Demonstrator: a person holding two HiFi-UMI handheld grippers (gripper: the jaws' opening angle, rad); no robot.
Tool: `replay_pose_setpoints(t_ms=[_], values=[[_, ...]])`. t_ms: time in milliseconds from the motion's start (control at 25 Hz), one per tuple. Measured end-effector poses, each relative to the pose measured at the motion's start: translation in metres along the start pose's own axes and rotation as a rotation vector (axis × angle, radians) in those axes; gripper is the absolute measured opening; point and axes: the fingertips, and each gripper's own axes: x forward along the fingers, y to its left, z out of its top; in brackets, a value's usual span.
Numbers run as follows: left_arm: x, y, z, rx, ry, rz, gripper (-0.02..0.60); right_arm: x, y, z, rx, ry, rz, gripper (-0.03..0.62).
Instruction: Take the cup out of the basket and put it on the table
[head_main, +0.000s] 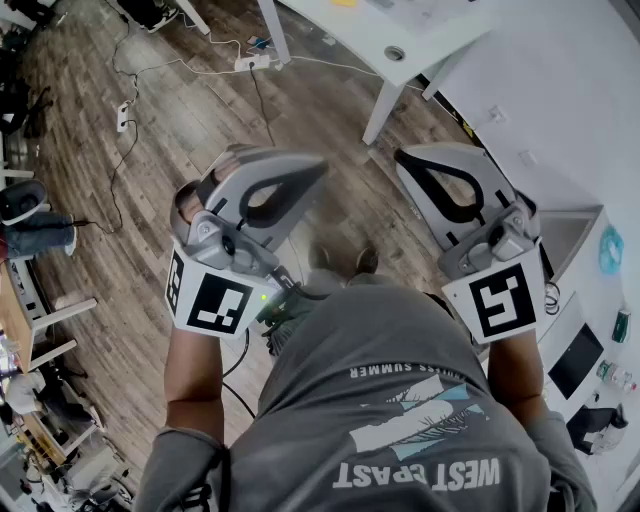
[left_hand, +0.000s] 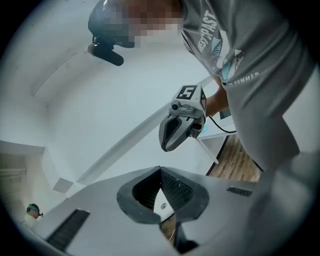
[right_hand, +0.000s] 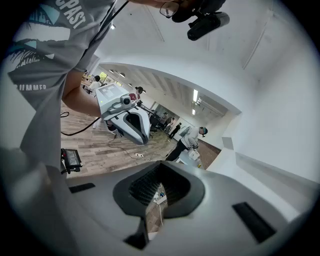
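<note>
No cup and no basket show in any view. In the head view both grippers are held up in front of the person's chest, above the wooden floor. My left gripper is shut, its jaws meeting at the tip with nothing between them. My right gripper is also shut and empty. Each gripper shows in the other's view: the right gripper and the left gripper hang in the air, apart from each other.
A white table with a slanted leg stands ahead. A power strip and cables lie on the floor. A white counter at the right bears a small teal object. A distant person stands across the room.
</note>
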Motion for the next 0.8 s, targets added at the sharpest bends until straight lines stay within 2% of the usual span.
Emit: replay_pose_setpoints(t_ms=[440, 800], values=[[0.014, -0.009, 0.007, 0.001, 0.018, -0.019, 0.008, -0.015, -0.007, -0.011, 0.019, -0.008, -0.009, 0.011], [0.039, -0.016, 0.017, 0.017, 0.038, -0.031, 0.008, -0.032, -0.021, -0.029, 0.104, -0.049, -0.014, 0.011]])
